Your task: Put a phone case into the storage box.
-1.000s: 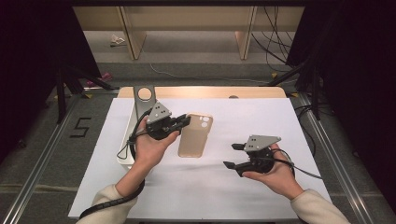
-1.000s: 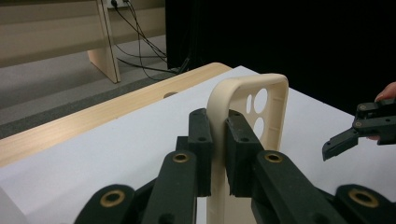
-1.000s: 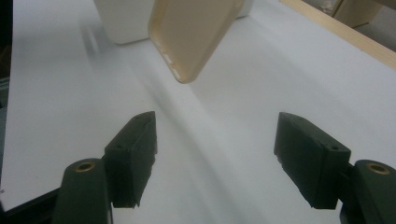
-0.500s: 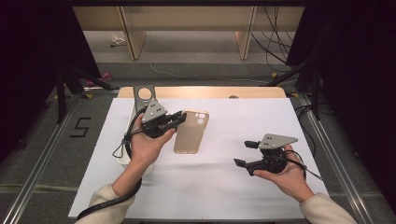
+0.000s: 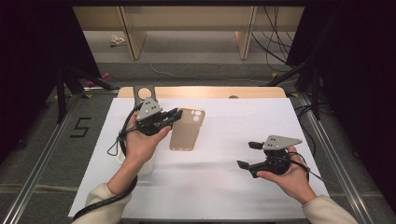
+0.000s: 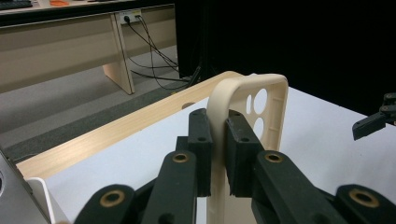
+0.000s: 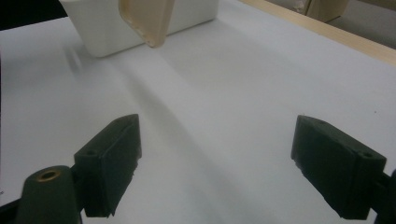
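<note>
Above the white sheet (image 5: 215, 186): beige phone case (image 5: 187, 130) clamped by one edge in the left gripper (image 5: 173, 116), held off the table; right gripper (image 5: 246, 155) well apart, jaws just spread wide, nothing between them; white box (image 7: 140, 28) beyond.

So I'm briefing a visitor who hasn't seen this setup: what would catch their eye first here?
Most likely the beige phone case near the middle of the white table, pinched at one edge by the left gripper. Next, the right gripper, held over the table's right side, its jaws having just opened wide with nothing between them. A white box sits behind the case in the right gripper view.
</note>
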Motion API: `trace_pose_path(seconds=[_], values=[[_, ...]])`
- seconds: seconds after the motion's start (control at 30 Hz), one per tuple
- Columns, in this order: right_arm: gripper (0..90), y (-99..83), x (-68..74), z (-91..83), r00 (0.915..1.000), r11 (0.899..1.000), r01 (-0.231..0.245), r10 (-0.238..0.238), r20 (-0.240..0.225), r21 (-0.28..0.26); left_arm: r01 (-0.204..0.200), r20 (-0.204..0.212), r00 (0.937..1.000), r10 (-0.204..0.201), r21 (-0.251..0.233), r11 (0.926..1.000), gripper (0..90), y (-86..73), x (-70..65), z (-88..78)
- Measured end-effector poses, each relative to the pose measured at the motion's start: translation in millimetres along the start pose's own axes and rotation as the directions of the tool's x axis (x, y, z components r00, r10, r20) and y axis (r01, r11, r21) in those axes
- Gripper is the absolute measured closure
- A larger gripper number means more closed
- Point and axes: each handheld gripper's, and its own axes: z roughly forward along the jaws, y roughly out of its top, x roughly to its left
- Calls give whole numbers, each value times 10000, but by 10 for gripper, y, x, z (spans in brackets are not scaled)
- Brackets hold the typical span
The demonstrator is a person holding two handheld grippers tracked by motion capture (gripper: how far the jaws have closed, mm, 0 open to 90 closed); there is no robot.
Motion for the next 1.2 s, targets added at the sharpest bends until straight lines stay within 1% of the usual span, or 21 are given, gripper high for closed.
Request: trace_pose_path(seconds=[0.17, 0.4, 0.53, 0.87, 1.0, 1.2], values=[[170, -12, -4, -19, 10000, 10000, -82, 82, 14, -24, -13, -15, 10000, 13, -28, 10000, 815, 10, 21, -16], [170, -16, -21, -43, 9997, 9995, -204, 206, 105, -231, -28, -50, 10000, 28, -75, 10000, 815, 28, 57, -27], [170, -23, -37, -42, 9996, 9991, -255, 258, 84, -327, -36, -74, 10000, 35, -96, 9999, 815, 40, 78, -27], [170, -40, -74, -22, 9993, 9988, -361, 360, -48, -343, 47, -225, 9997, -48, -65, 10000, 815, 15, 160, -33], [170, -44, -83, -25, 9992, 9986, -407, 407, -13, -348, 89, -275, 9996, -94, -175, 9998, 815, 30, 195, -68], [170, -49, -70, -38, 9991, 9985, -420, 421, 15, -336, 68, -263, 9996, -76, -327, 9994, 815, 59, 209, -111]])
